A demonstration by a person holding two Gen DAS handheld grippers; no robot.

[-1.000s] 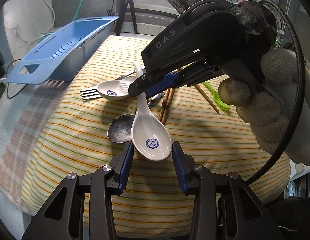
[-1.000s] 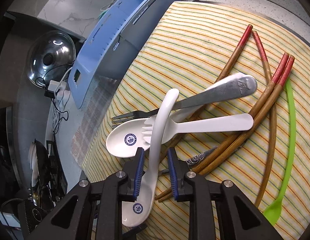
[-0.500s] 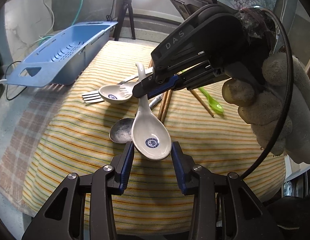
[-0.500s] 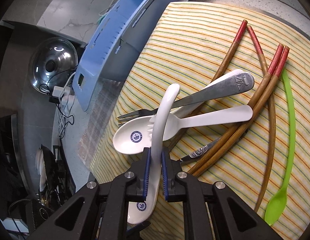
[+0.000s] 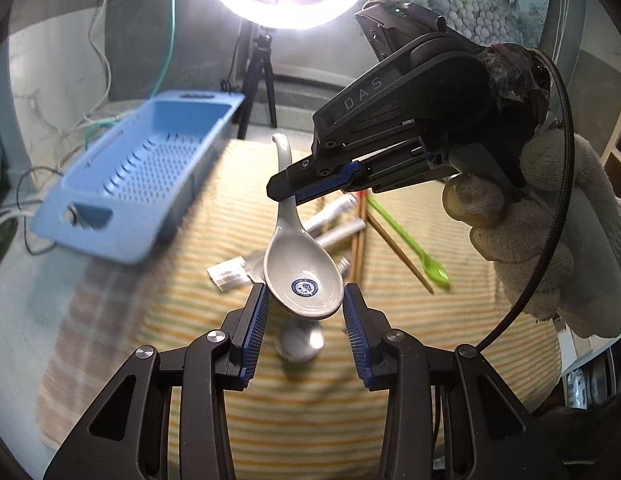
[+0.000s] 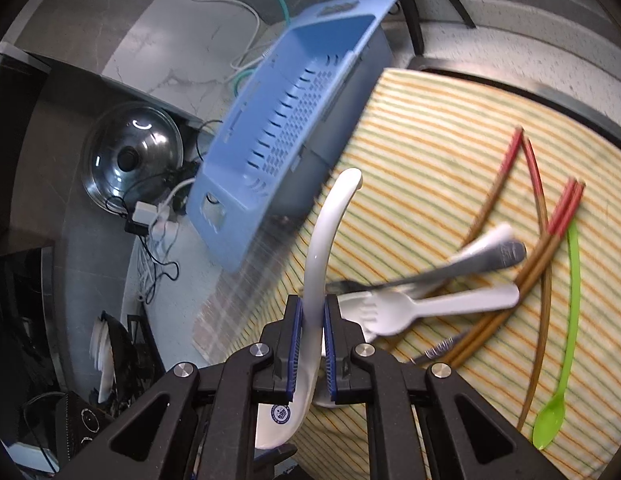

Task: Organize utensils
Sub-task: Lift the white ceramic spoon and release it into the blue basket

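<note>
Whereas a second ago the white ceramic spoon (image 5: 302,276) lay on the striped cloth (image 5: 238,208) with the right tool (image 6: 310,328) spread around its handle, that tool is now clamped on the handle and the spoon is lifted clear. The left tool (image 5: 303,302) brackets the bowl at mid-width; contact cannot be confirmed. Judgement: pickup complete; transfer to the blue basket (image 5: 150,184) likely follows. Legible: "DAS" on the right tool's housing; the spoon's blue emblem is unreadable.
</note>
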